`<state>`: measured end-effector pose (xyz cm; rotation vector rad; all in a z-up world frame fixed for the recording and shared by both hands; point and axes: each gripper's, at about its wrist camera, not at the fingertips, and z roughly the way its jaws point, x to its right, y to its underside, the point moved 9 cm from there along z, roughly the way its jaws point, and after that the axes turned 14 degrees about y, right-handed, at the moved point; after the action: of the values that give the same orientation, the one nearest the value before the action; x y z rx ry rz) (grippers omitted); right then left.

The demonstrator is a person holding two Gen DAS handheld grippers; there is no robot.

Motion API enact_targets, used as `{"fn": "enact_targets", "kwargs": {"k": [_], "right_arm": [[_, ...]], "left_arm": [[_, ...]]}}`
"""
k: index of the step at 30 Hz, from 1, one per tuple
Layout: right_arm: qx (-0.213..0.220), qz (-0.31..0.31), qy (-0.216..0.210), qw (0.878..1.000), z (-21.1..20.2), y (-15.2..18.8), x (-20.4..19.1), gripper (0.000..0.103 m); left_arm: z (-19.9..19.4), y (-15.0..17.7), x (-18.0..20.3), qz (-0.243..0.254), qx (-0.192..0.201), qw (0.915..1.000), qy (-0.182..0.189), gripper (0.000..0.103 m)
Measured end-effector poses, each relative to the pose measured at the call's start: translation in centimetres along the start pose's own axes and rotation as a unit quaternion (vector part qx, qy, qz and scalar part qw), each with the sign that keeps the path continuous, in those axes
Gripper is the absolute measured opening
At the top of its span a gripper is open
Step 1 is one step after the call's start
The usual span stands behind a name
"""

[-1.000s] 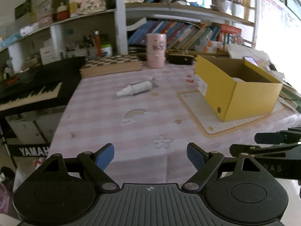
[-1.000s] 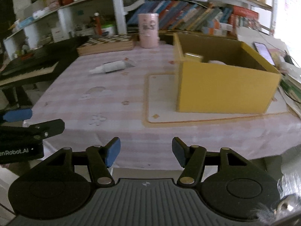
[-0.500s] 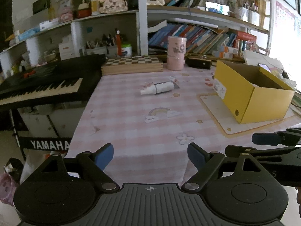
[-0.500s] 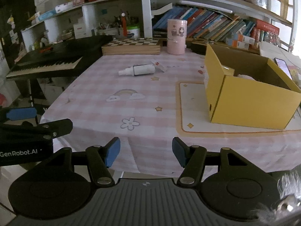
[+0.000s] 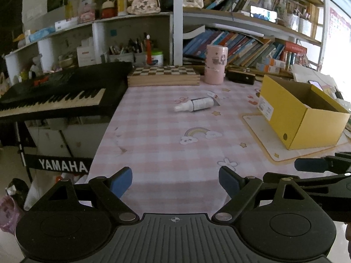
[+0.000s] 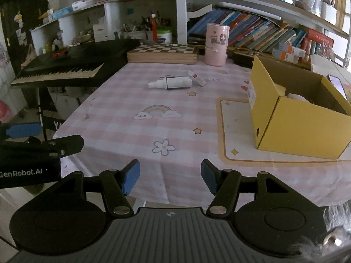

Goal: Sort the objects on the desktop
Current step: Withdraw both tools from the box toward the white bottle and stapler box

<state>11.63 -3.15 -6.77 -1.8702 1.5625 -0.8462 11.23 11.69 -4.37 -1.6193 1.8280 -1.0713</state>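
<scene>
Left gripper and right gripper: jaws apart, empty, at the table's near edge. Bottle lies mid-table; box at the right edge.

bottle mid-table | box right, on mat | chessboard behind

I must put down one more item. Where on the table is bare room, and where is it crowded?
Free: the checked cloth from the near edge up to the white bottle, left of the cream mat. Crowded: the back edge, with chessboard and pink canister, and the right side under the yellow box.
</scene>
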Motion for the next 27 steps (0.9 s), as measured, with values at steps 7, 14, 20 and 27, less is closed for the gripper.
{"fn": "enact_targets", "kwargs": {"k": [7,14,20,27], "right_arm": [[-0.004,0.001,-0.007,1.0,1.0,-0.3,-0.3,0.06],[-0.012,0.005,-0.014,1.0,3.3,-1.5,0.1,0.06],[-0.015,0.01,-0.017,1.0,5.7,-3.3,0.8,0.06],[-0.01,0.015,-0.017,1.0,8.7,-6.3,2.1,0.06]], "left_arm": [[0.8,-0.2,-0.1,0.004,-0.007,1.0,-0.003,0.088],[2.9,-1.3,-0.5,0.007,-0.017,0.9998,-0.01,0.088],[5.3,-3.0,-0.7,0.005,-0.024,0.9996,-0.011,0.089],[8.3,-5.8,-0.9,0.006,-0.019,0.9997,-0.016,0.089]]}}
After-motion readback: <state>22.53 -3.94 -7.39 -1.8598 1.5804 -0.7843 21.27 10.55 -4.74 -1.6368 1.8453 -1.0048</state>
